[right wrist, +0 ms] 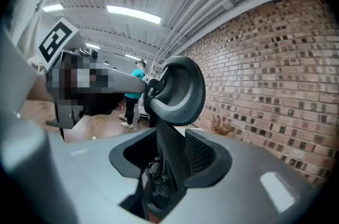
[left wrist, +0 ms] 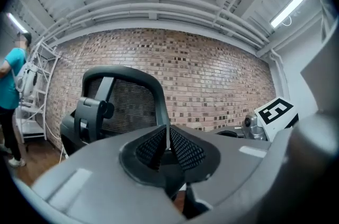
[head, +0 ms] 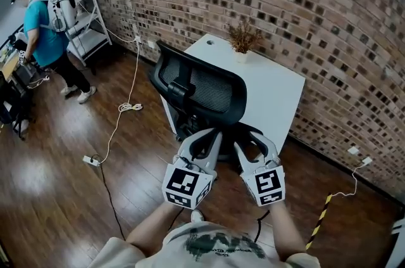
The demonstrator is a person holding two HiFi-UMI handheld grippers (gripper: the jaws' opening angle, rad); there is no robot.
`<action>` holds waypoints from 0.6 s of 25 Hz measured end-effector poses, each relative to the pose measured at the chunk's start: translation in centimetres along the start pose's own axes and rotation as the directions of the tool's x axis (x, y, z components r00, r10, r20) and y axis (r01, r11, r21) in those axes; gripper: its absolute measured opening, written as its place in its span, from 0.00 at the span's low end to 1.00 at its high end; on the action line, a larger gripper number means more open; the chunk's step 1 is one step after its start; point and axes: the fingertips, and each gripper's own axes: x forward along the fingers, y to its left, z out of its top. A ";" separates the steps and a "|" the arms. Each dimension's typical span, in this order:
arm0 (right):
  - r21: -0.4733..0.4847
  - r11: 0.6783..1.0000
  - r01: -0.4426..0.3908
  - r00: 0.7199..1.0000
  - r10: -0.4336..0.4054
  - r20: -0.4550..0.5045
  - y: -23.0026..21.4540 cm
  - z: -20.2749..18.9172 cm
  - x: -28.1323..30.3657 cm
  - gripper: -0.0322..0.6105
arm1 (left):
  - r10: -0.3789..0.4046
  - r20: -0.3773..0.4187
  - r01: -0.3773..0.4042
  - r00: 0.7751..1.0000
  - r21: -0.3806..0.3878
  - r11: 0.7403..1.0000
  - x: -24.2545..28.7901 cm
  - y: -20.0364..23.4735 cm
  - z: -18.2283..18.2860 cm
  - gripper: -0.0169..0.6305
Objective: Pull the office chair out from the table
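The black mesh-backed office chair [head: 202, 92] stands against the near side of the white table [head: 278, 89], its back toward me. Both grippers are low behind its backrest. My left gripper [head: 205, 139] is shut, its ribbed pads together with nothing between them [left wrist: 168, 146]; the chair's back [left wrist: 124, 106] rises beyond it to the left. My right gripper [head: 255, 141] is open. In the right gripper view the chair [right wrist: 180, 90] shows side-on and its dark back support runs down between the jaws of that gripper [right wrist: 169, 159]; I cannot tell whether a pad touches it.
A dried plant in a pot [head: 243, 42] sits on the table by the brick wall. A white cable with a power strip [head: 92, 161] lies on the wood floor at left. A person in a teal shirt [head: 43, 32] stands by a metal shelf [head: 73, 0] far left.
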 end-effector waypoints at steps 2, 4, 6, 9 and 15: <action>-0.020 1.000 0.004 1.000 -0.004 -0.017 -0.5 0.1 0.9 0.31 | -0.007 0.009 0.007 1.000 0.016 1.000 0.2 1.2 0.9 0.06; -0.037 0.999 0.010 0.999 -0.011 -0.032 -1.1 0.0 1.6 0.32 | -0.009 0.020 0.009 1.000 0.033 0.999 0.5 2.2 1.5 0.06; -0.055 0.998 0.010 0.999 -0.013 -0.050 -1.8 -0.4 2.3 0.32 | -0.002 0.031 0.000 1.000 0.054 0.999 0.8 3.1 2.1 0.06; -0.091 0.996 -0.019 0.996 0.012 -0.086 -2.4 -1.1 3.4 0.36 | 0.011 0.046 -0.014 0.999 0.072 0.997 1.3 4.2 3.0 0.07; -0.140 0.981 -0.131 0.984 0.112 -0.140 -2.8 -2.5 5.1 0.39 | 0.064 0.077 -0.076 0.995 0.156 0.985 2.6 6.2 4.5 0.13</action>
